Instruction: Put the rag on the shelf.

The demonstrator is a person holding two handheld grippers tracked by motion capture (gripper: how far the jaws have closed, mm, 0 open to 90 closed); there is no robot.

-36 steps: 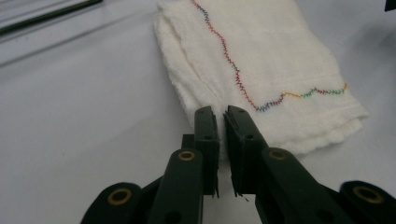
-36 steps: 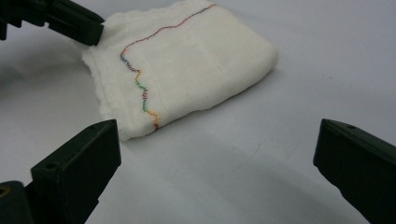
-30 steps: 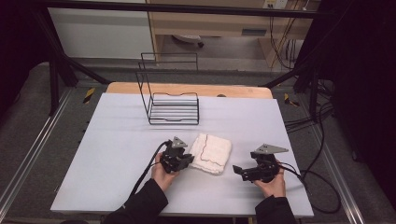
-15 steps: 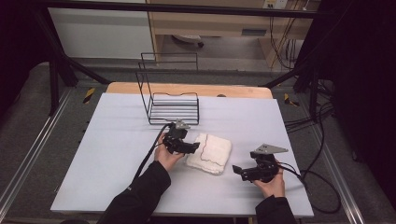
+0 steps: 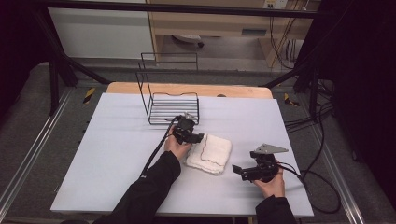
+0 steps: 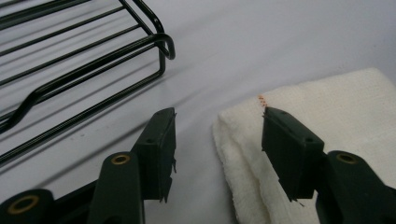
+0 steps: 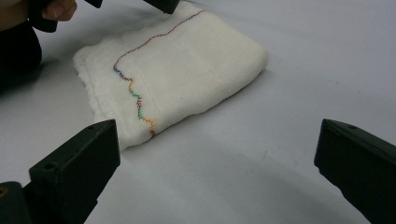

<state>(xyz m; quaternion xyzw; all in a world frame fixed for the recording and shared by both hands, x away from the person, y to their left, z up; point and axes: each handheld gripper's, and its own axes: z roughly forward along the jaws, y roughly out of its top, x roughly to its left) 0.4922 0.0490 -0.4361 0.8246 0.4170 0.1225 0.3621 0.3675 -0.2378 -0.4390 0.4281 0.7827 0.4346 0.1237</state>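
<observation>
In the upper left part of the high view a black wire rack (image 5: 170,100) stands on the pale tabletop (image 5: 102,158). Just below and right of it, near the middle of the frame, the left hand-held gripper (image 5: 198,138) sits at the upper left corner of a folded white towel (image 5: 212,154). In the left gripper view its jaws stand apart and have just been closing partway; one jaw is over bare tabletop beside the towel's edge, the other over the cloth, and the towel's corner lies between them unpinched, so it is released. The rack's corner (image 6: 159,44) shows in the upper left of that view. The towel lies flat in the centre, with a wavy coloured stitch line (image 7: 135,95) across it. At lower right, the right hand-held gripper (image 5: 237,171) rests apart from the towel, jaws wide and empty, pointing toward it.
</observation>
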